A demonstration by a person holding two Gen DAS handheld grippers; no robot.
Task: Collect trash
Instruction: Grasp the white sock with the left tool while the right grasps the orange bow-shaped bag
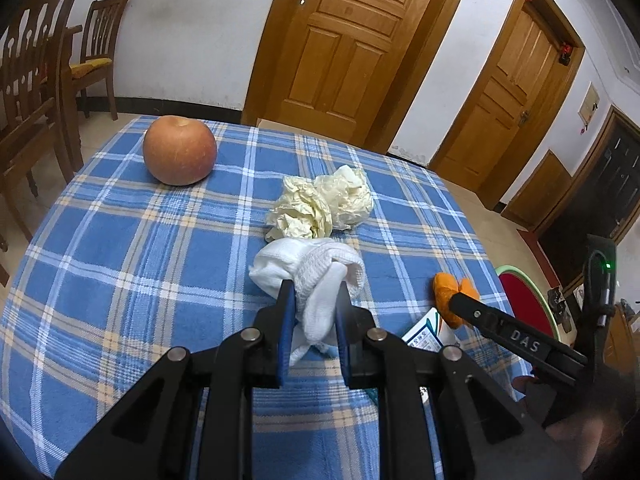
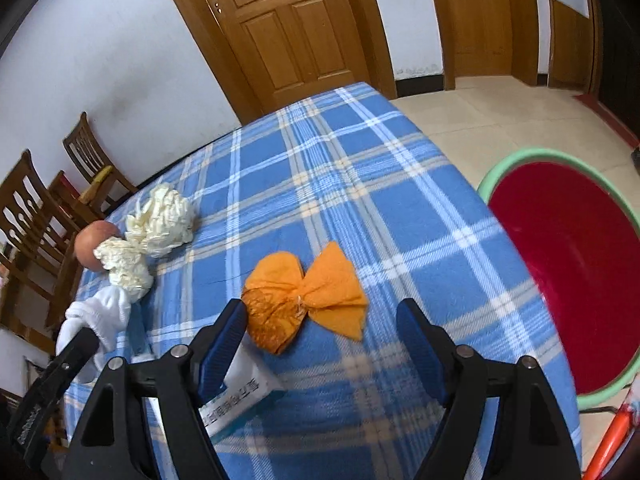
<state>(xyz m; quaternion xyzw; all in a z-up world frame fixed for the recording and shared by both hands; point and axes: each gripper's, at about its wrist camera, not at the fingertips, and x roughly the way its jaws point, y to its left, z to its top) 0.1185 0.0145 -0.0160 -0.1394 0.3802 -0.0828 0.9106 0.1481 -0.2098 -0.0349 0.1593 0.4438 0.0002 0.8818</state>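
My left gripper [image 1: 314, 294] is shut on a white sock [image 1: 316, 276] lying on the blue plaid tablecloth [image 1: 140, 264]. Two crumpled cream paper wads [image 1: 320, 204] lie just beyond it. In the right wrist view my right gripper [image 2: 322, 314] is open, with an orange tied wrapper [image 2: 304, 302] between its fingers, close to the left one. A white printed box [image 2: 240, 394] lies under the left finger. The sock [image 2: 102, 318] and paper wads [image 2: 160, 224] show at the left. The orange wrapper [image 1: 450, 294] also shows in the left wrist view, with the right gripper's finger over it.
An apple [image 1: 180, 150] sits at the far left of the table. A red basin with a green rim [image 2: 576, 280] stands on the floor right of the table. Wooden chairs [image 1: 36, 80] stand to the left. Wooden doors [image 1: 340, 40] are behind.
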